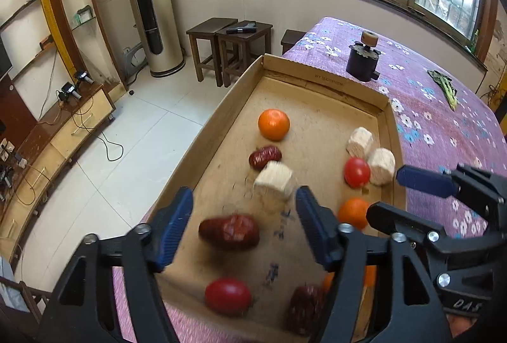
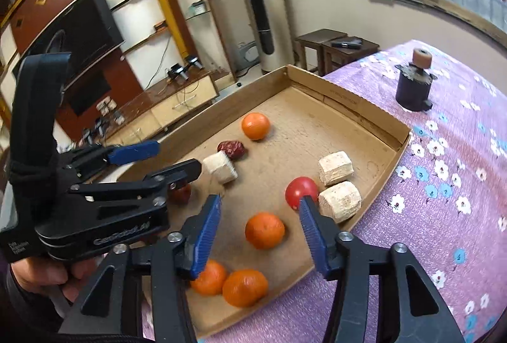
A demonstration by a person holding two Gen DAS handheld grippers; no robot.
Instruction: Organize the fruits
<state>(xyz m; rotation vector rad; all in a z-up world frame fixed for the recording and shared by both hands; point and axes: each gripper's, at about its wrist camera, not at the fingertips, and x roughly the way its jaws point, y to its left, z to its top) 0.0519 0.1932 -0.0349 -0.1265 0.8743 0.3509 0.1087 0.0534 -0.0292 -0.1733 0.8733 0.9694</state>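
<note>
A shallow cardboard tray [image 1: 320, 83] [image 2: 358, 108] lies on a purple flowered cloth and holds fruit. My left gripper [image 1: 244, 213] is open above a dark red date [image 1: 228, 231]; a red tomato [image 1: 227, 296] and another date [image 1: 304, 309] lie nearer. My right gripper [image 2: 259, 216] is open over an orange [image 2: 264, 230], with two oranges [image 2: 209, 277] [image 2: 244, 287] nearer. A far orange [image 1: 273, 124] [image 2: 255, 126], a date [image 1: 265, 156] [image 2: 232, 149], a second tomato [image 1: 357, 171] [image 2: 301, 191] and pale cubes [image 1: 274, 179] [image 2: 335, 168] also lie in the tray.
A dark cylinder with a wooden spool [image 1: 363, 57] [image 2: 413, 86] stands on the cloth beyond the tray. A green vegetable [image 1: 445, 87] lies at the far right. Wooden stools [image 1: 229, 45] stand past the table's end. The tray's left wall runs along the table edge.
</note>
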